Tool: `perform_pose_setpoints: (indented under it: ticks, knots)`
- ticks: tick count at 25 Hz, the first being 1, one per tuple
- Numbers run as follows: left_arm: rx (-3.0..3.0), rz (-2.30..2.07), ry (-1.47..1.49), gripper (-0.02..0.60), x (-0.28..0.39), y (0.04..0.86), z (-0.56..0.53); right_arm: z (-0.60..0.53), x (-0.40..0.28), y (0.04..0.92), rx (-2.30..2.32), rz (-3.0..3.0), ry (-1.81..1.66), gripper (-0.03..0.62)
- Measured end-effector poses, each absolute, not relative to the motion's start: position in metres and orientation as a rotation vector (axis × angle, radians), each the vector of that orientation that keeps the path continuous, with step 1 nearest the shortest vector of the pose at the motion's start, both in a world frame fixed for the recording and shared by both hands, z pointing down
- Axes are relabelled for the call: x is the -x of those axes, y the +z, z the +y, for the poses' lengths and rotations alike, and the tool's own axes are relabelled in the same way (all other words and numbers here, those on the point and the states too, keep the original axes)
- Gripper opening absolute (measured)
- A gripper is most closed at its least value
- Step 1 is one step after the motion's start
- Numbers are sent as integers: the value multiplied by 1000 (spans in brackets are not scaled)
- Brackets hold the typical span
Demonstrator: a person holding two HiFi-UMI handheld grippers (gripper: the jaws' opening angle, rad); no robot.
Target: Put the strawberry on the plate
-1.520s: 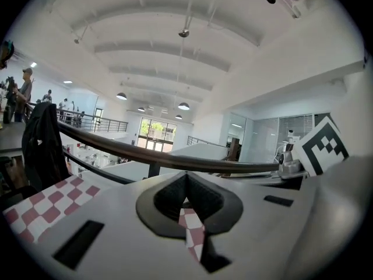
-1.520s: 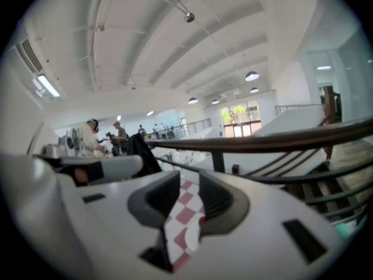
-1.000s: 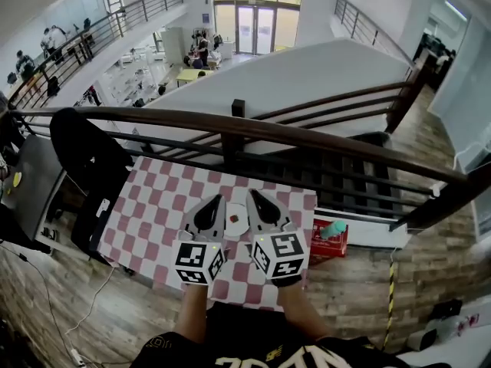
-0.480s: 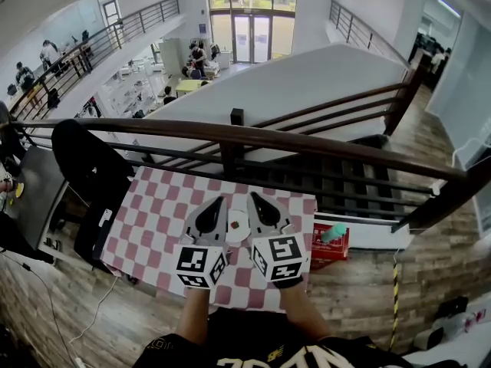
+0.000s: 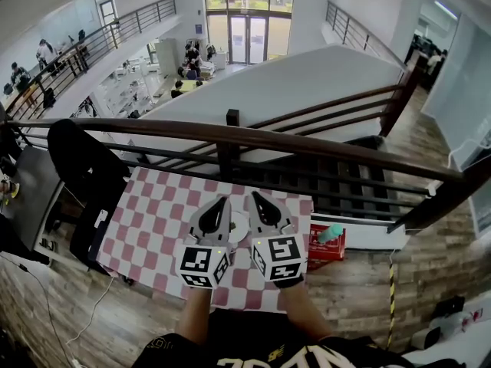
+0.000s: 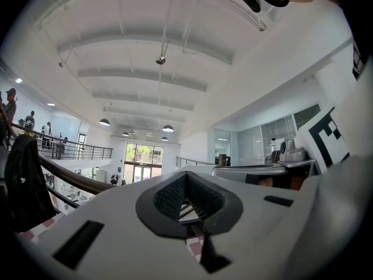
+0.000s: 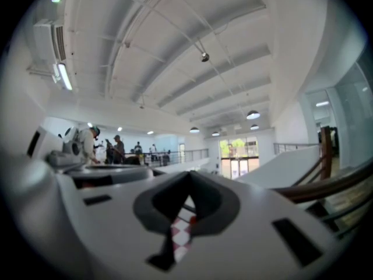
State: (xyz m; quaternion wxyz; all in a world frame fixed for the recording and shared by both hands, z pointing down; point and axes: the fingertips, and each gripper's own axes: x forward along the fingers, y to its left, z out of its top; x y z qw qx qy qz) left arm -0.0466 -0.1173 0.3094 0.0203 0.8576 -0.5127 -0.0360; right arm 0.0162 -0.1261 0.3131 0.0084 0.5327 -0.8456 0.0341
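Observation:
A white plate (image 5: 240, 226) lies on the red-and-white checked tablecloth (image 5: 153, 213), and only a sliver of it shows between the two grippers. No strawberry is visible in any view now. My left gripper (image 5: 219, 205) and right gripper (image 5: 256, 201) are held side by side over the plate, pointing level away from me. In the left gripper view the left gripper (image 6: 187, 200) has its jaws together with nothing between them. The right gripper (image 7: 186, 206) in its own view also stands shut and holds nothing; checked cloth shows below its tips.
A dark wooden handrail (image 5: 307, 148) on black rails runs just beyond the table. A black jacket (image 5: 80, 159) hangs on a chair at the left. A red crate (image 5: 328, 244) with a teal bottle sits to the table's right. Wood floor surrounds the table.
The strawberry showed on the plate between the grippers in both earlier frames; now the grippers cover most of the plate and it is out of sight. Both hands stayed about where they were.

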Motion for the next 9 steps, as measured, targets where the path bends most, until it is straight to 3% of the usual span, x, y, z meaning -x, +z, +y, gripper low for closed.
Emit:
perform_pose_setpoints:
  ticks: [9]
  knots:
    - [-2638, -1601, -89, 9, 55, 319, -114, -121, -12, 322, -1664, -2618, 121, 18]
